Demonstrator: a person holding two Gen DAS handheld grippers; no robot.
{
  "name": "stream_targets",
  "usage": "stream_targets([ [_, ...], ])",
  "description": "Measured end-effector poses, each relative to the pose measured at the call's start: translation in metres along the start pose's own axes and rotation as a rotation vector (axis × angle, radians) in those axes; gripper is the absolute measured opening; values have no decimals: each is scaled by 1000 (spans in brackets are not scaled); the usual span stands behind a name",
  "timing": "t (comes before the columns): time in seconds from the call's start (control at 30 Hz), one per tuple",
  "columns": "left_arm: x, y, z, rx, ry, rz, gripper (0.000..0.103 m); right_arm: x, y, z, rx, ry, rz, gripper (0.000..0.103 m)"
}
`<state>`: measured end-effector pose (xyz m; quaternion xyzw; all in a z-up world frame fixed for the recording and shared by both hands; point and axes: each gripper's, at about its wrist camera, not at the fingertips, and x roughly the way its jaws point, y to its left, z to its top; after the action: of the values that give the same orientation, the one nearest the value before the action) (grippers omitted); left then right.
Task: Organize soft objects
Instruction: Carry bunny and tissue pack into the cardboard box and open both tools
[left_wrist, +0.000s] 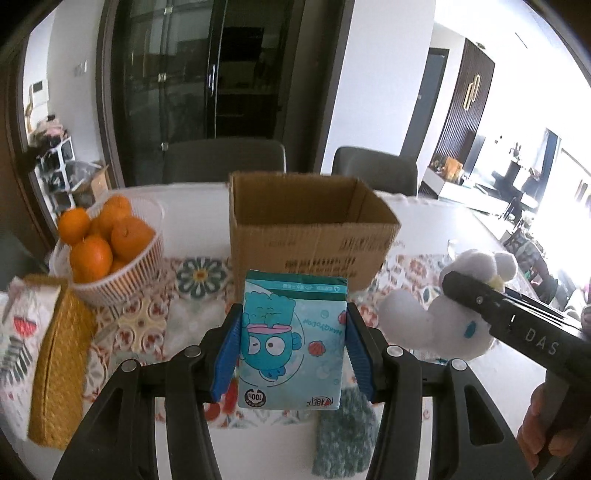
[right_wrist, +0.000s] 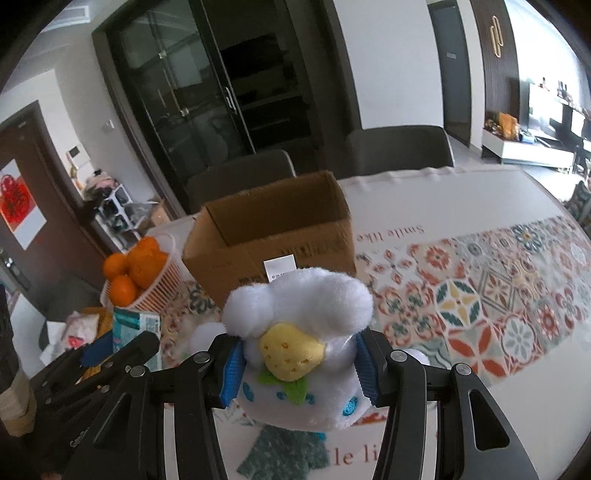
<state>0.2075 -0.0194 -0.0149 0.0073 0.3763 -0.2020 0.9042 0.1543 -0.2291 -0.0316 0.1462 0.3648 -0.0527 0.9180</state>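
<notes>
Landmark: open cardboard box (left_wrist: 310, 229) on desk (right_wrist: 424, 192).

Left gripper (left_wrist: 293, 350) pinching teal tissue pack (left_wrist: 291, 339) between 2 blue pads (left_wrist: 229, 354), pack held just in front of box.

Right gripper (right_wrist: 299, 365) clamped on white plush toy (right_wrist: 299, 332) (yellow strawberry on its head), front-right of box.

Teal knit cloth (left_wrist: 343, 435) flat on desk, in front of box.

White basket (left_wrist: 118, 273) of oranges (left_wrist: 107, 236) left of box.
</notes>
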Motion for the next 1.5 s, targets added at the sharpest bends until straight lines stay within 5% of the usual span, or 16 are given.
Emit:
stream_targets([
  [0.47,5,4,65,23,-75,-4,52,14,10,71,-31,-73,52,52],
  [0.97,47,14,124,8,-35,-32,52,57,20,134,-46,-57,84,52],
  [1.5,126,26,150,-53,85,-45,52,144,8,161,-53,113,87,52],
])
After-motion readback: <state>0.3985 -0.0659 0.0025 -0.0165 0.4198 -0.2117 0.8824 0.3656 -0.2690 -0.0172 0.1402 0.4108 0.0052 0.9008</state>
